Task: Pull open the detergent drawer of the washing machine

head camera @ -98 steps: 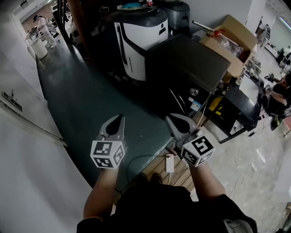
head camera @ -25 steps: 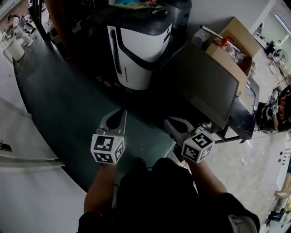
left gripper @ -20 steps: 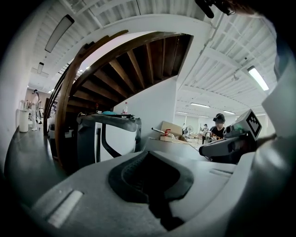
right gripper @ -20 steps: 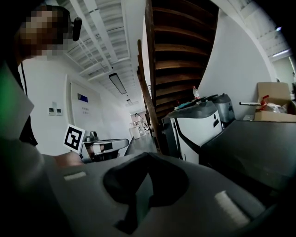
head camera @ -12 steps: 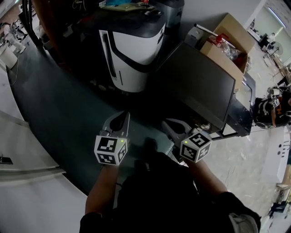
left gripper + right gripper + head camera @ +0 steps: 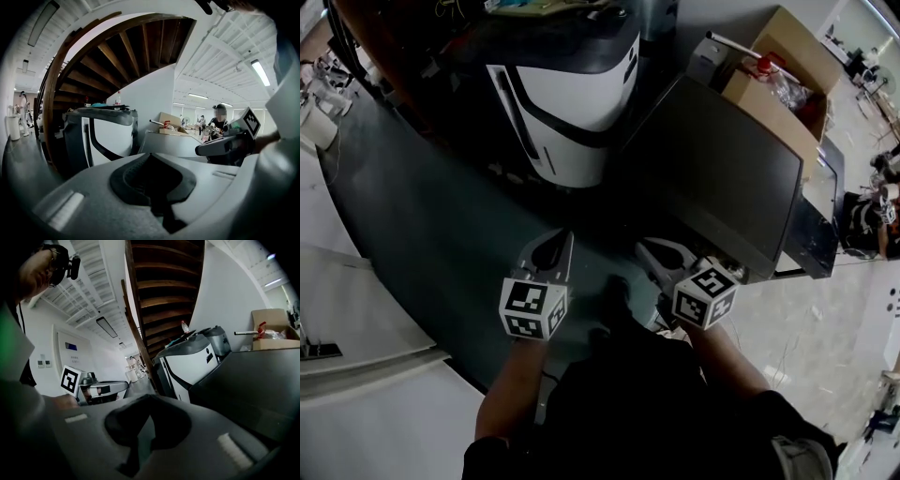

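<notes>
Dark green flooring [image 6: 441, 216] lies beneath both tools in the head view. Shown side by side are the left gripper [image 6: 562, 239] and the right gripper [image 6: 649, 247], each claw clenched on nothing, with tips aimed toward twelve o'clock. From the grippers, a white-fronted appliance [image 6: 567, 122] stands at twelve o'clock. A dark flat-topped cabinet [image 6: 712, 173] stands at two o'clock, with a cardboard box [image 6: 778, 80] beyond it. The detergent drawer shows in no view, and which of the two units is the washing machine cannot be told. Step in hand, by judgement: the approach, with nothing touched. The next move calls for finding the drawer front, parting one claw, and closing it on the drawer's lip before a straight outward pull.
</notes>
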Tool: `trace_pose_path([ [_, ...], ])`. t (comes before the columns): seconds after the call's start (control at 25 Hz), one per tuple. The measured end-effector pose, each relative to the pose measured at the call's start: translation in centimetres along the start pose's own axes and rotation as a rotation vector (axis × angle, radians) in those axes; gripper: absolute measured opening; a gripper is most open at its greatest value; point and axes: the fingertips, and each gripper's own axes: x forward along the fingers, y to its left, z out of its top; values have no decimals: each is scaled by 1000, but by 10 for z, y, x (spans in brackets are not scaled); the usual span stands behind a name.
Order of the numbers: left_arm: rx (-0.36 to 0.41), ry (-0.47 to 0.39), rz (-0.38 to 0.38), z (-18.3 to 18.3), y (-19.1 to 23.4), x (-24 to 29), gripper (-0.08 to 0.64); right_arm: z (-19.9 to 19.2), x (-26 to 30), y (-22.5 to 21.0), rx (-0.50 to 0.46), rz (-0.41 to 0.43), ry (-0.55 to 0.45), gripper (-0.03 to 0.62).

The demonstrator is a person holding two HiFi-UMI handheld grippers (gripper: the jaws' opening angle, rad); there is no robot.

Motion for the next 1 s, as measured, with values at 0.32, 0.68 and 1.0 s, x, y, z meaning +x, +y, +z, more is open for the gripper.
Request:
trace_pose_path([
  [0.32, 56, 70, -19, 34, 21, 95, 11, 47, 43, -94, 57, -16, -32, 3],
  [0.68, 99, 123, -93, 47, 27, 160, 11, 96, 64, -157, 111, -80, -94, 3],
  [1.0, 155, 166, -283, 34, 53, 191, 11, 106, 86, -157, 107, -226, -102, 3],
])
